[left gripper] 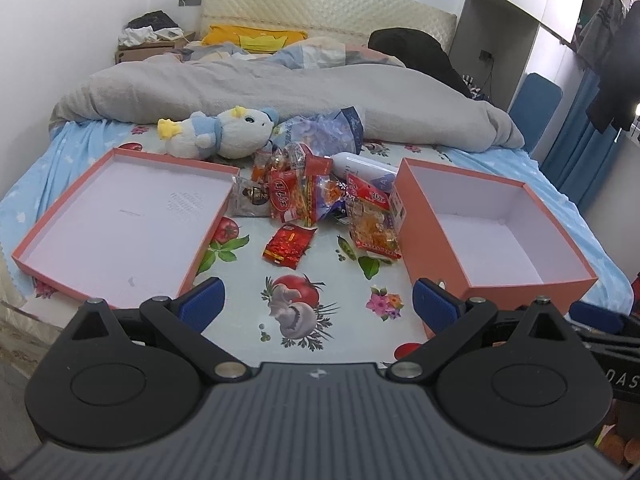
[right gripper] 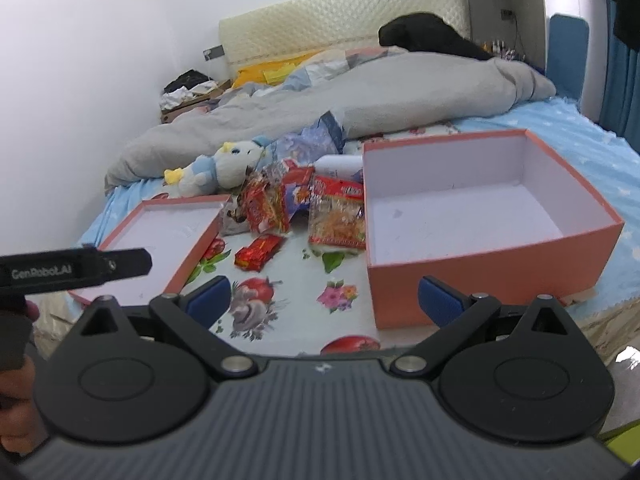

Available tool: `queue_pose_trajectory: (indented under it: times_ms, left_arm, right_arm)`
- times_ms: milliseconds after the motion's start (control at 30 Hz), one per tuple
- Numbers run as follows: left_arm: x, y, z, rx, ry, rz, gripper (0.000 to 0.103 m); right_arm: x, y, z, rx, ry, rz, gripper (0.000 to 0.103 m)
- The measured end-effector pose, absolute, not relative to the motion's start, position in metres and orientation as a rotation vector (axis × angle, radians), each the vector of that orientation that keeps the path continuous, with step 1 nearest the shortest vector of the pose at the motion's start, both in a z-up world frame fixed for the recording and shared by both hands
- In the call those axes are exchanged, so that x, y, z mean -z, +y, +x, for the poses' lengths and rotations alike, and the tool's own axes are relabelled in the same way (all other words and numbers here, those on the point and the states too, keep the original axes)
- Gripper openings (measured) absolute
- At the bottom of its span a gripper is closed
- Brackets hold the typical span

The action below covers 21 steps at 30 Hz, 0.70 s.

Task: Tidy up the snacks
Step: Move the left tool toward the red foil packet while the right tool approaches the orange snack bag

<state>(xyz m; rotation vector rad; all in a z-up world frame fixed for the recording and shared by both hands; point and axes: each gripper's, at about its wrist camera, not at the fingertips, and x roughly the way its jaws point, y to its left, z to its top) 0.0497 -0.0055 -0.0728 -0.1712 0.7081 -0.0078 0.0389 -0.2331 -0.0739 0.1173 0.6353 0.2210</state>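
Nearest to us, our left gripper hangs with its blue-padded fingers spread wide and nothing between them, over the glossy printed mat with tomatoes and flowers. Our right gripper is likewise spread wide and empty, just short of the near wall of the deep salmon-pink cardboard box with a white inside.

On the other side lies the shallow salmon-pink box lid, open side up, also empty. In the right wrist view the left tool's black bar crosses in front of it, marked "GenRobot.AI".

Between lid and box lie the snacks. The closest is a small shiny red foil packet, apart from the rest. Just beyond, a clear bag of orange snacks with a red header leans against the deep box's outer wall. Behind these sits the heap of red and clear wrapped packets; their red labels carry writing we cannot read.

Farther back are a white cylindrical bottle, a crumpled blue-and-white printed bag, a white-and-blue plush duck, and the rumpled grey duvet.

We judge nothing is sorted yet: both containers are empty. The next move likely calls for reaching forward and down, closing on the lone red packet.
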Motion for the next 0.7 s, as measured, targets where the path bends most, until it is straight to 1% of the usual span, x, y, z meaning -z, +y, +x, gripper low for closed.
queue_pose_trajectory:
  times_ms: [167,200,233,267,333,367,433,700]
  left_arm:
    - [0.078,0.0,0.065,0.005,0.719,-0.174,0.102]
    - [0.079,0.002,0.068,0.008,0.723,-0.182,0.102]
    - [0.081,0.005,0.071,0.007,0.725,-0.191,0.102]
    - [0.083,0.007,0.075,0.003,0.729,-0.202,0.102]
    - [0.087,0.011,0.082,-0.001,0.741,-0.211,0.102]
    - [0.09,0.012,0.086,-0.004,0.747,-0.21,0.102]
    - [0.093,0.015,0.093,-0.009,0.757,-0.209,0.102]
    - [0.109,0.024,0.113,0.013,0.774,-0.216,0.102]
  right_arm:
    - [0.075,-0.223,0.044,-0.263,0.603,0.106,0.101]
    - [0.075,-0.22,0.045,-0.282,0.594,0.097,0.099]
    - [0.076,-0.217,0.045,-0.293,0.588,0.085,0.091]
    - [0.076,-0.214,0.047,-0.298,0.587,0.076,0.087]
    - [0.079,-0.21,0.05,-0.307,0.594,0.071,0.086]
    - [0.08,-0.21,0.053,-0.306,0.6,0.07,0.083]
    - [0.083,-0.207,0.057,-0.296,0.611,0.063,0.08]
    - [0.096,-0.198,0.07,-0.329,0.602,0.042,0.081]
